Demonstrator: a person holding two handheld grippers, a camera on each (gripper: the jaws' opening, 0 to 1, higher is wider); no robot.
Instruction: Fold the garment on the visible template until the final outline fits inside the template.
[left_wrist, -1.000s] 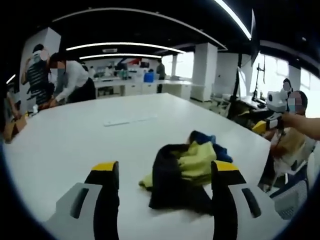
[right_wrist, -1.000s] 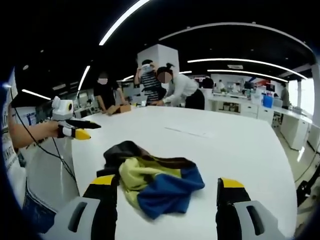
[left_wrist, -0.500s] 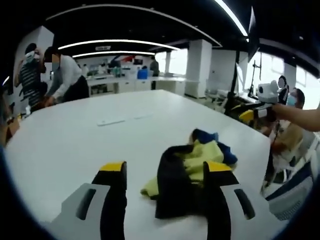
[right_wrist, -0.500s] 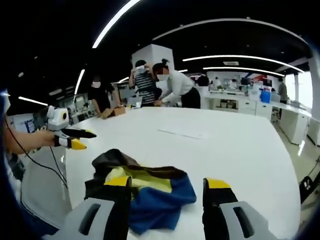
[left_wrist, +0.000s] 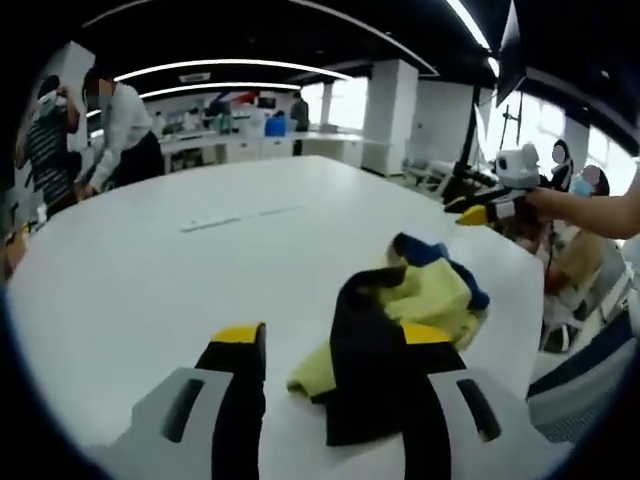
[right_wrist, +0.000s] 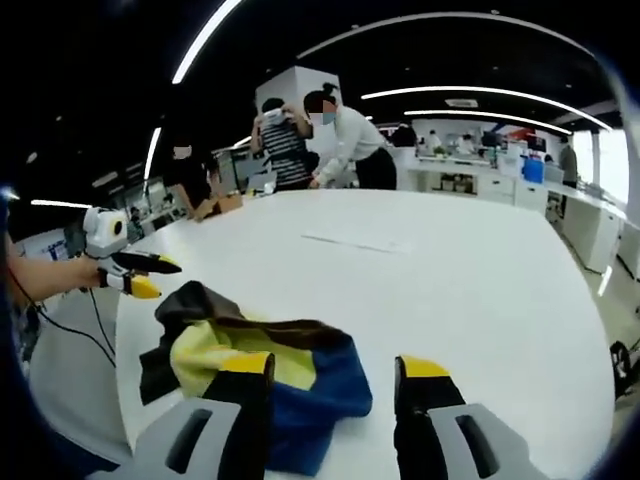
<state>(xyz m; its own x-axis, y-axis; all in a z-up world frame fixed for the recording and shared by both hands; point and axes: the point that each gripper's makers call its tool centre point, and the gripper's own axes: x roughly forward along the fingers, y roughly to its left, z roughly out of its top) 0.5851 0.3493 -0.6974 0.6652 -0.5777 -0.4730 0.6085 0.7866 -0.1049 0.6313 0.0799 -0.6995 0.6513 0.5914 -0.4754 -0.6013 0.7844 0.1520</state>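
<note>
In the left gripper view the left gripper (left_wrist: 330, 345) has its yellow-tipped black fingers (left_wrist: 238, 380) spread apart and released, low over the large white bench (left_wrist: 150, 270). The crumpled black, yellow and blue fabric garment (left_wrist: 400, 310) lies bunched on the bench near its edge; its black fold reaches into the gap between the fingers and hides part of the right-hand one, though whether cloth touches it cannot be told.

In the right gripper view the right gripper (right_wrist: 335, 372) is likewise released, fingers (right_wrist: 420, 395) apart. The garment (right_wrist: 250, 365) lies to the left of the gap, its blue corner beside the left-hand finger and partly behind it, with bare bench (right_wrist: 480, 290) ahead.

A pale flat strip (left_wrist: 235, 217) lies on the bench well beyond the garment. Each gripper appears at the side of the other's view, held above the bench edge. Several people (right_wrist: 310, 140) stand bent over the far end of the bench.
</note>
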